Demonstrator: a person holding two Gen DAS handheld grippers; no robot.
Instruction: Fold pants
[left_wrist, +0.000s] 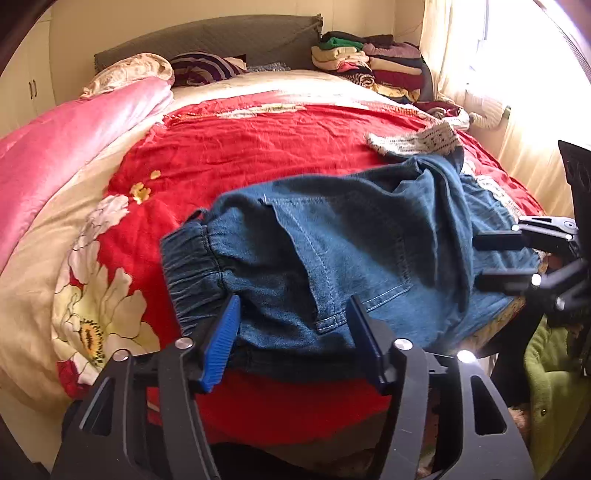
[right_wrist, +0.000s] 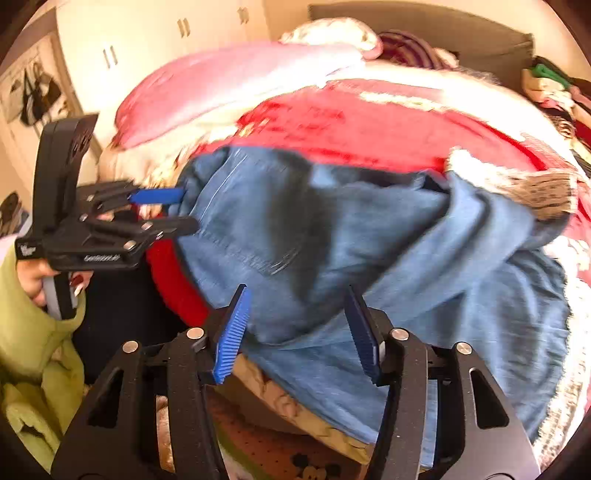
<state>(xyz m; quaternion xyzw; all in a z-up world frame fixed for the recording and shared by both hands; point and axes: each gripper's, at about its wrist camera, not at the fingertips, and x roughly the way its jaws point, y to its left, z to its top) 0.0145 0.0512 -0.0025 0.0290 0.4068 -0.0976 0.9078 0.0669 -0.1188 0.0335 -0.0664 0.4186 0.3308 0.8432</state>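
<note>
- Nearest in the left wrist view, the left claw (left_wrist: 295, 332) stands released over the near edge of the bed, its blue pads apart and the elastic waistband end of the denim pants (left_wrist: 332, 251) lying between them, pressed by neither.
- The right wrist view, blurred, shows the right claw (right_wrist: 299, 332) likewise released, its pads spread above a rumpled fold of the same pants (right_wrist: 332, 240), gripping nothing.
- Each view catches the other tool: the left view shows the right claw's dark fingers at the pants' right edge; the right view shows the left claw (right_wrist: 181, 208) at their left edge, held by a hand (right_wrist: 40, 277) in a green sleeve (right_wrist: 33, 332).
- The pants lie bunched on the red floral bedspread (left_wrist: 240, 147), at the bed's near edge.
- Only the left view shows sharply the back pocket stitching, a white crocheted cloth (left_wrist: 413, 142) just beyond the pants, and a pink quilt (left_wrist: 74, 140) on the left.
- Farther off, a stack of folded clothes (left_wrist: 369, 59) sits by the headboard (left_wrist: 207, 37) and a bright curtained window.
- Only the right view shows wardrobe doors (right_wrist: 147, 37) and hanging bags (right_wrist: 37, 96).
</note>
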